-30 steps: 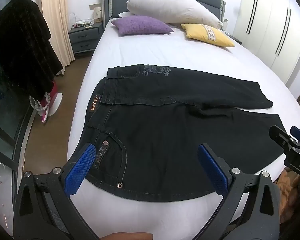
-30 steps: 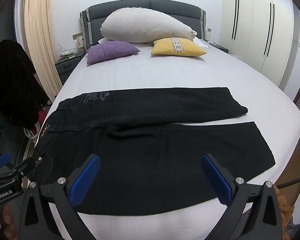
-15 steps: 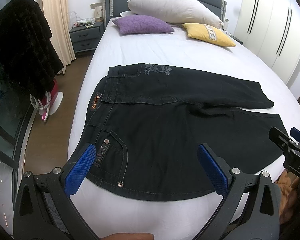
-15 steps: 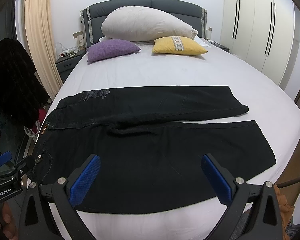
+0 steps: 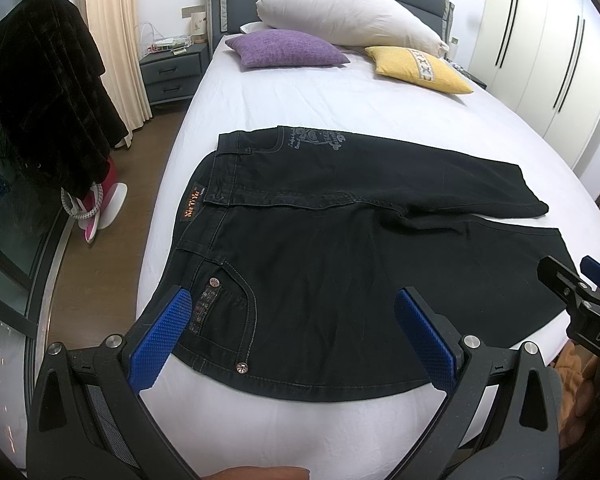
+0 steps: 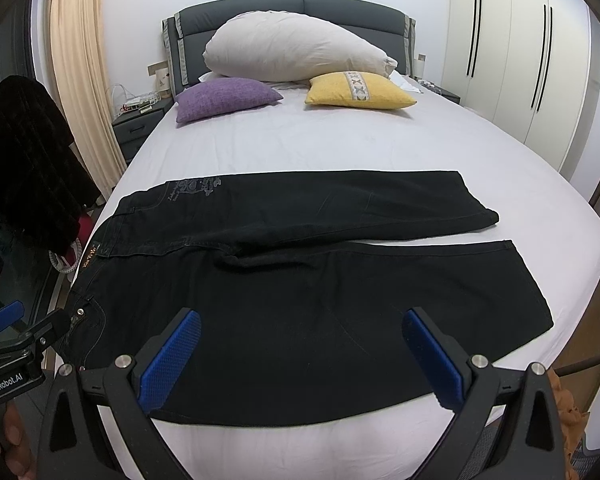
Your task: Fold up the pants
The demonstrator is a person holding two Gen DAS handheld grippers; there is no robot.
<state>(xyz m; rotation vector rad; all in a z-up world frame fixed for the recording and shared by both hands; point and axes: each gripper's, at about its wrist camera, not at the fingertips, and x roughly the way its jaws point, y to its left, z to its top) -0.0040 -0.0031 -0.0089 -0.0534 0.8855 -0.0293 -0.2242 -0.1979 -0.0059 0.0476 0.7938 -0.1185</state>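
Black jeans [image 5: 340,248] lie flat across the near part of the white bed [image 5: 300,96], waist to the left, both legs stretched to the right. They also show in the right wrist view [image 6: 300,280]. My left gripper [image 5: 296,336] is open and empty, held above the near hip pocket area. My right gripper [image 6: 300,354] is open and empty, held above the near leg. The left gripper also shows at the left edge of the right wrist view [image 6: 16,336]; the right gripper also shows at the right edge of the left wrist view [image 5: 580,292].
A large white pillow [image 6: 296,48], a purple cushion [image 6: 224,98] and a yellow cushion [image 6: 358,90] lie at the headboard. A nightstand [image 5: 172,72] and a dark coat on a stand [image 5: 48,100] are left of the bed. Wardrobes [image 6: 520,60] line the right wall.
Both views have shifted slightly: the jeans sit a little lower and nearer in frame. Both grippers stay open; the jeans have not moved.
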